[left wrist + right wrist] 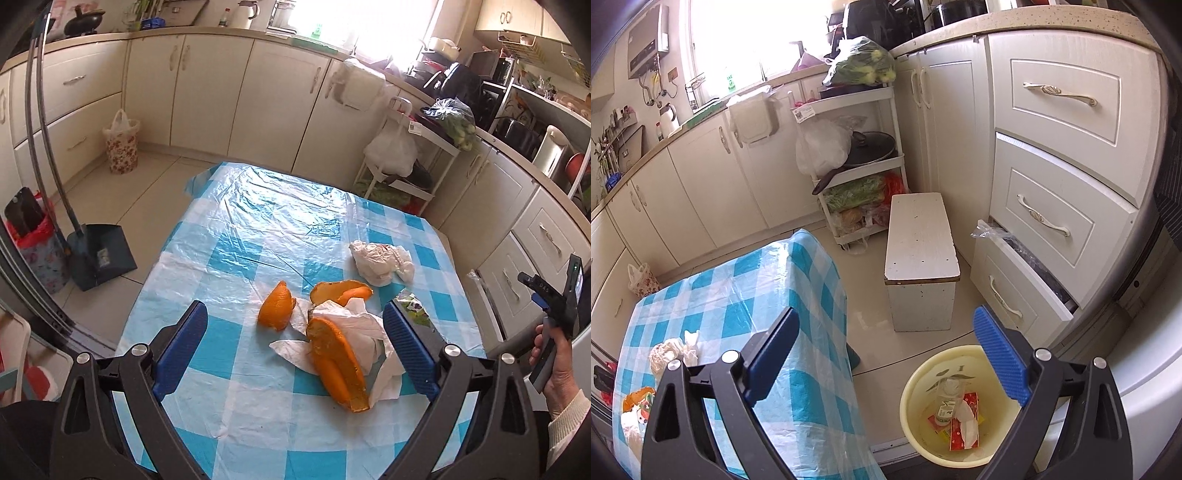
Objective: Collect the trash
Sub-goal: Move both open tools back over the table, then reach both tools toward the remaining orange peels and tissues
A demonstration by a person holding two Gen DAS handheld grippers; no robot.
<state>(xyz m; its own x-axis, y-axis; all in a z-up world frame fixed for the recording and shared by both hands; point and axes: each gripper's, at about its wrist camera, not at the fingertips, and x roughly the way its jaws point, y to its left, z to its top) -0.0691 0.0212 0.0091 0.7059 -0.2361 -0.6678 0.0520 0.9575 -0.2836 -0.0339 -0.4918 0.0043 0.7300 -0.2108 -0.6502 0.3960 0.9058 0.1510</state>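
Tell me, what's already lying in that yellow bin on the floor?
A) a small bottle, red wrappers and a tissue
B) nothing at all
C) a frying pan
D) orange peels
A: in the right wrist view, the yellow bin holds a small bottle, red wrappers and a tissue.

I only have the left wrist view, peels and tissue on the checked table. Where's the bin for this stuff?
Observer: A yellow bin stands on the floor beside the table, under the open right tongs.
Operator: Anything in it already?
Observer: Yes, a clear bottle, red packaging and white tissue.
Operator: What's near it?
Observer: A white bench behind it, and a bottom drawer pulled open to its right.
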